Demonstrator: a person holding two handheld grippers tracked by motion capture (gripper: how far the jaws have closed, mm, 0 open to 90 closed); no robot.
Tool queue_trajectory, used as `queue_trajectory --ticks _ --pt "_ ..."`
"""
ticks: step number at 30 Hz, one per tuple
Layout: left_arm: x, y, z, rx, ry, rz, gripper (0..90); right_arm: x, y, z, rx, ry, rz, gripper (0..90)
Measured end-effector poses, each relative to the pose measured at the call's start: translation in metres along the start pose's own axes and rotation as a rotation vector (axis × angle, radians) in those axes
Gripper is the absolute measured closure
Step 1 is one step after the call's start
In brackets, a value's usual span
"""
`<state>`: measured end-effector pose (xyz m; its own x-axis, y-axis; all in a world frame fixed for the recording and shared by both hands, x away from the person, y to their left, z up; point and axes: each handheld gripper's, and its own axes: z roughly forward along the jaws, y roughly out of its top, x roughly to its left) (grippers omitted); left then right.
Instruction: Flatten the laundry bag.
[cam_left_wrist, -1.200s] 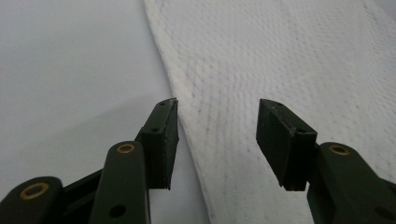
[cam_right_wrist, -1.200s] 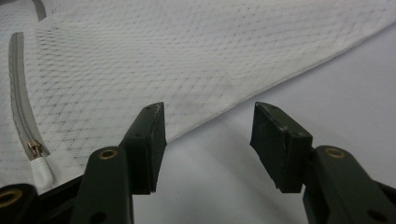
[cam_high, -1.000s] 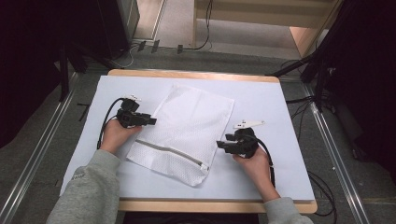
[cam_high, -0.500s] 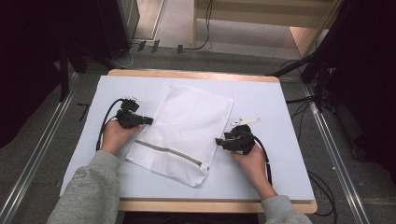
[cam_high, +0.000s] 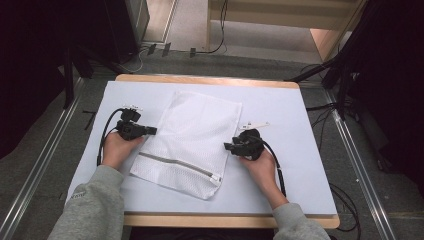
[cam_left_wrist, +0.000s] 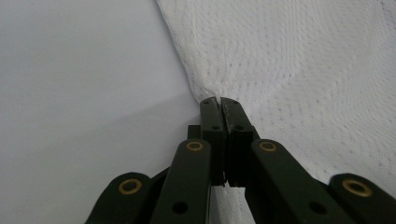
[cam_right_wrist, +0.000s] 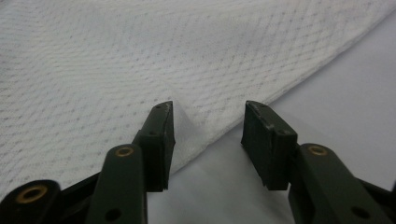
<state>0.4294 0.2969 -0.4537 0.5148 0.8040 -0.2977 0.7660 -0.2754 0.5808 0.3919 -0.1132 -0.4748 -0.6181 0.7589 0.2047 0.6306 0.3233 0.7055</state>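
Flat white mesh laundry bag (cam_high: 192, 142), zipper (cam_high: 177, 165) near the front edge

Lab-type recording bay: covered table (cam_high: 300, 110), floor rails (cam_high: 37, 172), loose cables (cam_high: 220, 35) (dark surroundings).

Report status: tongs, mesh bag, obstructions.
Left tongs shut on mesh bag edge. Right tongs open, straddling the opposite edge. Bag flat on table, nothing in the way.

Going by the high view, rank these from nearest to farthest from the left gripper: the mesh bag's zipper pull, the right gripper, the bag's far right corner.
From the left gripper:
1. Zipper pull, at the mesh bag's near right end.
2. Right gripper, at the bag's right edge.
3. Far right corner, toward the table's back.
The first two are close to call.
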Motion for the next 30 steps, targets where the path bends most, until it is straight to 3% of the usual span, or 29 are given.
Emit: queue_trajectory --ticks 3,4,5,8,12,17,21,27,30 --pt "0.001 -0.004 -0.003 -0.005 0.004 -0.012 89.9 0.006 0.005 0.007 0.004 -0.022 -0.035 65.9" --pt "0.002 -0.005 -0.004 -0.008 0.005 -0.01 89.9 0.01 0.008 0.01 0.01 -0.054 -0.06 74.8" --pt "0.002 -0.006 -0.006 -0.009 0.006 -0.013 89.9 0.01 0.008 0.01 0.01 -0.054 -0.06 74.8" --pt "0.003 -0.01 -0.01 -0.017 0.0 -0.034 89.9 0.011 0.014 0.014 0.026 -0.057 -0.07 88.8" --pt "0.002 -0.014 -0.014 -0.021 -0.004 -0.044 89.9 0.009 0.022 0.016 0.061 -0.048 -0.081 90.0" --pt "-0.001 -0.019 -0.016 -0.039 -0.035 -0.068 89.9 0.001 0.029 0.016 0.056 -0.055 -0.087 90.0" --pt "-0.009 -0.02 -0.014 -0.033 -0.042 -0.049 89.9 -0.012 0.038 0.017 0.056 -0.045 -0.064 90.0" --pt "-0.01 -0.02 -0.011 -0.039 0.001 -0.029 89.9 -0.033 0.05 0.028 0.056 -0.023 -0.017 90.0" --pt "-0.005 -0.017 -0.005 -0.053 0.012 -0.048 89.9 -0.036 0.052 0.032 0.051 -0.034 -0.015 90.0"
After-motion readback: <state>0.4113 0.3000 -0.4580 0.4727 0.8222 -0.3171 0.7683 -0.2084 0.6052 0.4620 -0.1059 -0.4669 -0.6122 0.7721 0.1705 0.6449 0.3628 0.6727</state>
